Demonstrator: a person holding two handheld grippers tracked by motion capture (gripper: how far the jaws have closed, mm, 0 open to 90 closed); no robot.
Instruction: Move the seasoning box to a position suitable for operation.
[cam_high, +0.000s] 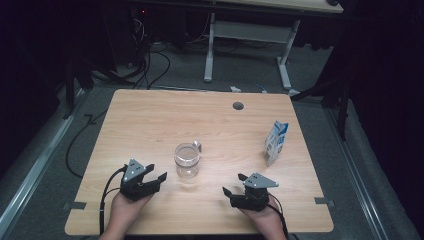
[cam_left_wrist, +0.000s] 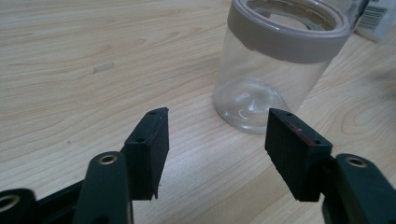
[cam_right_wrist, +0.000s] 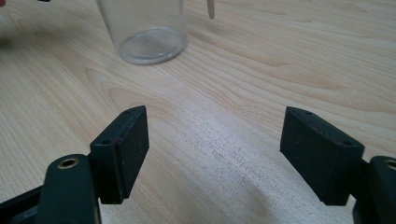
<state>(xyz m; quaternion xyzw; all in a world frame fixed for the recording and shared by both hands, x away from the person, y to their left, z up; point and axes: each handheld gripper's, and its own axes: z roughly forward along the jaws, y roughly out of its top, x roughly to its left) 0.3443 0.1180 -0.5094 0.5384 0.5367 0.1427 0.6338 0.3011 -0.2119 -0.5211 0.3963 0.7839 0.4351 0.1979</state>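
Dark floor and trailing cables surround the wooden tabletop (cam_high: 150, 120) where I work. Near the middle of it, somewhat toward my near edge, stands the clear jar (cam_high: 187, 160) with its greyish collar, upright and open at the top. My left gripper (cam_high: 155, 175) hovers just beside it toward the near left corner, jaws spread with nothing between them; through its own camera the jar (cam_left_wrist: 275, 65) sits just ahead and apart from the pads. My right gripper (cam_high: 234, 184) rests near the near edge, right of the jar, jaws likewise spread over bare wood. A small carton (cam_high: 276, 141) stands toward the right edge.
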